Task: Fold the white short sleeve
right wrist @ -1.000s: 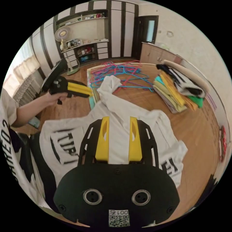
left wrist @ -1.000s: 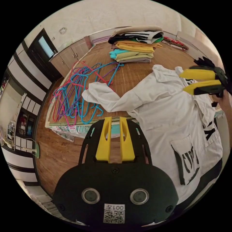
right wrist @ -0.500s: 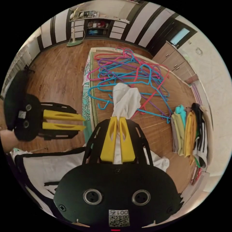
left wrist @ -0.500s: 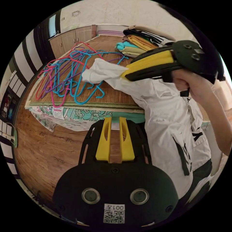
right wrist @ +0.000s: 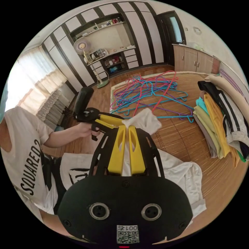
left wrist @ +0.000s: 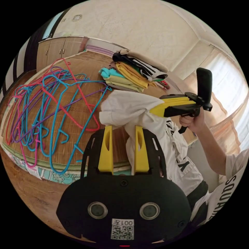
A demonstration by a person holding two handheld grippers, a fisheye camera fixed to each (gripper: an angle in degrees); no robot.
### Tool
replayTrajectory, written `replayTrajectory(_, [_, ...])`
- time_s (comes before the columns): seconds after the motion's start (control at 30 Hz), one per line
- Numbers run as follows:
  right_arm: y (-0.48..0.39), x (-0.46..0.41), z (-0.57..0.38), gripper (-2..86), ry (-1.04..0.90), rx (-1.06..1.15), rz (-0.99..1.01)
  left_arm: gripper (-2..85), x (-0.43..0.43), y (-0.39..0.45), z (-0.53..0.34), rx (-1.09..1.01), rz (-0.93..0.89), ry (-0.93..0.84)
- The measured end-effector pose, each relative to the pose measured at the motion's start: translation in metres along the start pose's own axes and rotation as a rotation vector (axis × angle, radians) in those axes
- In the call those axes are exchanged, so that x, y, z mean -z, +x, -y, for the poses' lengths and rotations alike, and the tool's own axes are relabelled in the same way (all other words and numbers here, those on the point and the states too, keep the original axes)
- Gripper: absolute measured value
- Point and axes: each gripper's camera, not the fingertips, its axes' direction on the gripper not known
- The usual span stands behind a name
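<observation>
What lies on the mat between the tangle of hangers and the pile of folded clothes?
Bare mat in the right gripper view, between the hangers and folded clothes.

white shirt's (right wrist: 179, 171) lower half behind right gripper (right wrist: 126, 129)

left gripper view: close, faces stack (left wrist: 135, 72) | right gripper view: faces shelves | shared: hangers (right wrist: 150, 90)
</observation>
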Motion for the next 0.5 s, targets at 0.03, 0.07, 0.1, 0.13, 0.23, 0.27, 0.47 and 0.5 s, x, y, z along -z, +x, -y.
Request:
replayTrajectory(0.03, [0.003,0.002,0.003,1.5,-0.007,0.011,0.001,6.0,0.001,-0.005,-0.001,0.000,0.001,0.023])
replayTrajectory(0.07, [0.005,0.003,0.005,1.5,-0.010,0.016,0.003,4.7,0.003,-0.007,-0.001,-0.001,0.004,0.039])
replayTrajectory(0.1, [0.009,0.005,0.008,1.6,-0.014,0.021,0.017,2.2,0.006,-0.011,-0.003,-0.013,0.008,0.072])
replayTrajectory(0.13, [0.014,0.008,0.012,1.6,-0.020,0.014,0.026,0.8,0.009,-0.013,-0.003,-0.033,0.009,0.091])
replayTrajectory(0.23, [0.038,0.012,0.021,1.7,-0.078,-0.104,-0.091,-0.4,0.013,-0.015,-0.003,-0.072,0.029,0.068])
replayTrajectory(0.27, [0.044,0.013,0.022,1.7,-0.099,-0.128,-0.124,-0.4,0.013,-0.015,-0.003,-0.080,0.031,0.057])
replayTrajectory(0.47, [0.089,-0.002,0.020,2.5,-0.350,-0.335,-0.248,2.9,0.001,-0.003,-0.009,-0.207,0.027,-0.059])
replayTrajectory(0.5, [0.089,-0.005,0.020,2.9,-0.367,-0.345,-0.263,3.5,-0.004,0.001,-0.009,-0.235,0.010,-0.089])
